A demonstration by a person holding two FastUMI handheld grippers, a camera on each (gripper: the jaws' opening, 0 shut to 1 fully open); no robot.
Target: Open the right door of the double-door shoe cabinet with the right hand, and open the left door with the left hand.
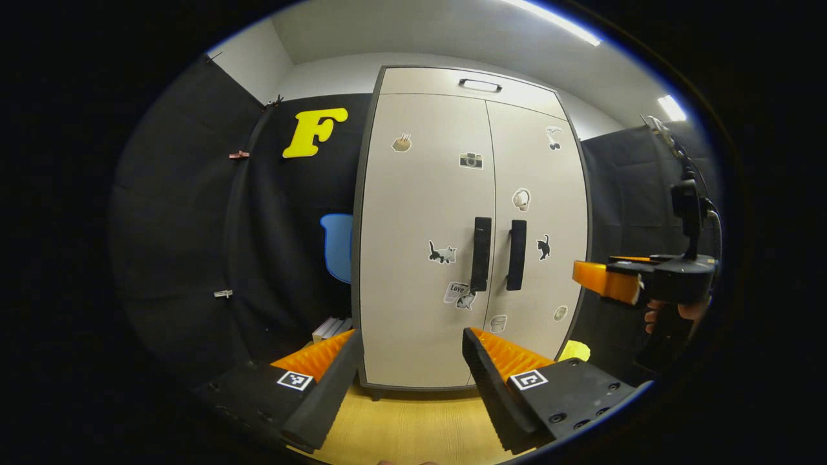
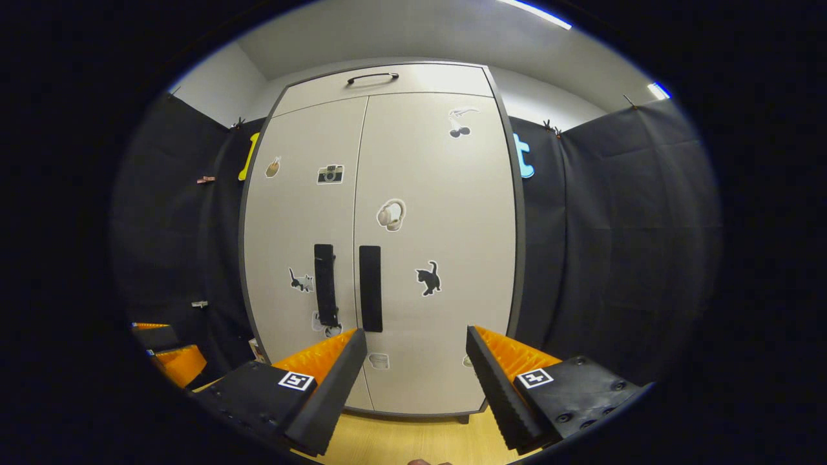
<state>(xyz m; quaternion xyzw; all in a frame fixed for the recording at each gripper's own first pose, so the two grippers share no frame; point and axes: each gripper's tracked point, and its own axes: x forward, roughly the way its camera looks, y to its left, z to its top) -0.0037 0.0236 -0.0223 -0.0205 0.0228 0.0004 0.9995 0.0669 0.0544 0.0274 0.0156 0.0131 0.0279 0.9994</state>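
Both grippers face the closed shoe cabinet, fingers spread.

Left gripper view: the left gripper (image 1: 410, 381) is spread wide and holds nothing; the shoe cabinet (image 1: 426, 194) stands ahead with both doors shut, the left door handle (image 1: 481, 254) and right door handle (image 1: 516, 254) side by side. The right gripper (image 1: 604, 281) hovers at the right, its spread unclear from here.
Right gripper view: the right gripper (image 2: 413, 381) is spread and empty, apart from the cabinet, with the right door handle (image 2: 370, 288) ahead.

A staged recording booth, not a lived-in home: black cloth (image 2: 620, 213) is clipped up as walls around a lone pale shoe cabinet (image 2: 387, 161) dotted with stickers. It stands on a light wood floor (image 1: 413, 426). White ceiling strip lights (image 1: 555, 22) glare overhead.
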